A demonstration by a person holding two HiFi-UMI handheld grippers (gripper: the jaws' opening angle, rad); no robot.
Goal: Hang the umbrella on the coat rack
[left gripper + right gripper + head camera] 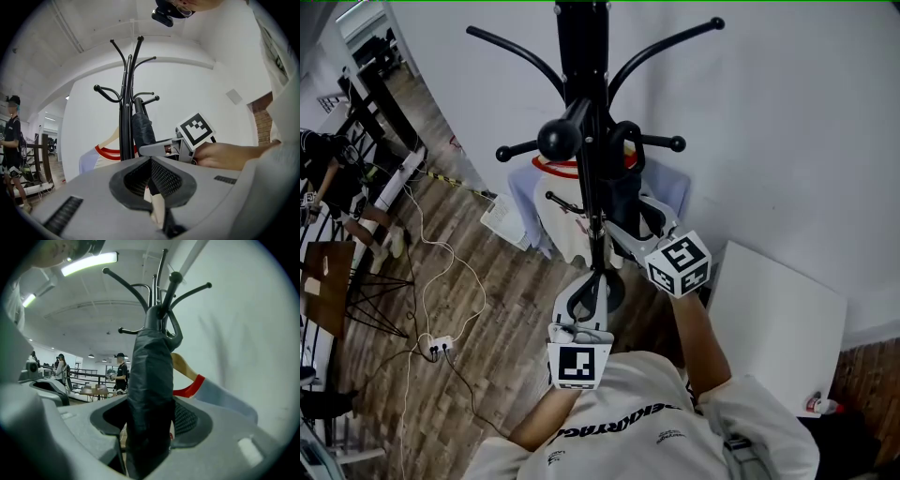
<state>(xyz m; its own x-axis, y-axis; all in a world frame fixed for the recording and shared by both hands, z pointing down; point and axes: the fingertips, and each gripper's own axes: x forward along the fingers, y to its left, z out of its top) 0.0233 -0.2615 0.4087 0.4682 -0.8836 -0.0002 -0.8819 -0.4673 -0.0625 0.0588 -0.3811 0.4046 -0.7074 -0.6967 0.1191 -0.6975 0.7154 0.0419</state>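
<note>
The black coat rack (581, 56) stands against the white wall, its curved hooks spreading at the top. A dark folded umbrella (625, 192) hangs upright close beside the pole, and its loop reaches up round a hook knob. My right gripper (626, 225) is shut on the umbrella's body. In the right gripper view the umbrella (150, 394) fills the gap between the jaws and runs up to the rack (157, 291). My left gripper (591, 281) is lower down, in front of the pole, with its jaws closed together and nothing in them. From its own view the umbrella (142, 129) and rack (124, 122) lie ahead.
A white shirt with a red collar (558, 202) hangs on a wooden hanger behind the rack. A white cabinet (778, 319) stands to the right by the wall. Cables and a power strip (436, 347) lie on the wood floor to the left. People (121, 373) stand far off.
</note>
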